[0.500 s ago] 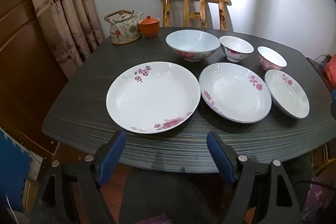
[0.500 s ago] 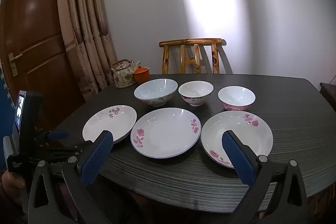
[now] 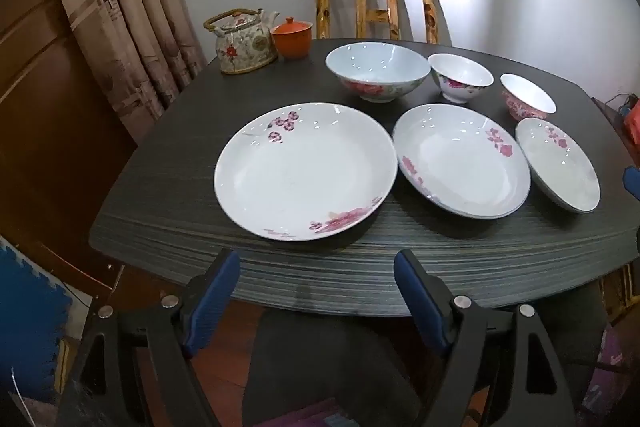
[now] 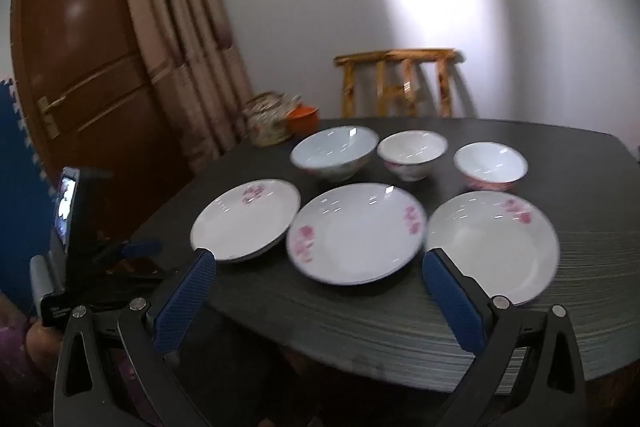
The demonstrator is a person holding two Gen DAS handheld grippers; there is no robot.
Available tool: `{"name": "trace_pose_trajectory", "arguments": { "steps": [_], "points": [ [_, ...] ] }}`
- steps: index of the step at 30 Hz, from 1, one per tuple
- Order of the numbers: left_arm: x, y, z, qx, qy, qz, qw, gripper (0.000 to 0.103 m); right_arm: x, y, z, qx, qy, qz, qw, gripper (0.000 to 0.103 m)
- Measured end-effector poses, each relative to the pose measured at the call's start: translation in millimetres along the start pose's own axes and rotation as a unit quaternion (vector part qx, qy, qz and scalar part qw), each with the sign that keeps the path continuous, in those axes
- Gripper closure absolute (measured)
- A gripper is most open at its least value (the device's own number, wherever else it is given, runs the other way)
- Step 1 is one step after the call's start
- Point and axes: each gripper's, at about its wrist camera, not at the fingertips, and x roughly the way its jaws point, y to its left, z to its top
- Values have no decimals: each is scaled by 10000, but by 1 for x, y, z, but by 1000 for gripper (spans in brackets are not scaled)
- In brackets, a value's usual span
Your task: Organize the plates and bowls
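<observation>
Three floral white plates lie in a front row on the dark table [image 3: 168, 187]: the left plate [image 3: 306, 169] [image 4: 246, 219], the middle plate [image 3: 462, 159] [image 4: 356, 231] and the right plate [image 3: 558, 165] [image 4: 492, 247]. Behind them stand a large pale bowl [image 3: 376, 69] [image 4: 334, 151], a small white bowl [image 3: 460, 75] [image 4: 412, 151] and a pink bowl [image 3: 526, 101] [image 4: 490, 163]. My left gripper [image 3: 316, 291] is open and empty, off the table's front edge before the left plate. My right gripper [image 4: 320, 295] is open and empty, near the front edge between the middle and right plates.
A floral teapot [image 3: 242, 41] and an orange lidded cup [image 3: 291, 37] stand at the table's back left. A wooden chair [image 3: 376, 7] is behind the table. Curtains [image 3: 132, 7] and a brown door [image 4: 80, 67] are at the left. The left gripper body shows in the right wrist view [image 4: 76, 235].
The left gripper has barely moved. The right gripper has moved toward the table and a little right; its view is motion-blurred and the plates look closer.
</observation>
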Motion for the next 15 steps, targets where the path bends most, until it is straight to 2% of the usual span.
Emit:
{"name": "trace_pose_trajectory", "arguments": {
  "steps": [7, 10, 15],
  "points": [
    [5, 18, 0, -178, 183, 193, 9995, 22, 21, 15, 11, 348, 367, 609, 9969, 0],
    [4, 24, -8, -334, 171, 127, 9992, 22, 30, 15, 14, 496, 504, 728, 9948, 0],
    [3, 22, -38, -709, 464, 26, 9964, 21, 33, 16, 10, 611, 593, 743, 9936, 0]
  ]
}}
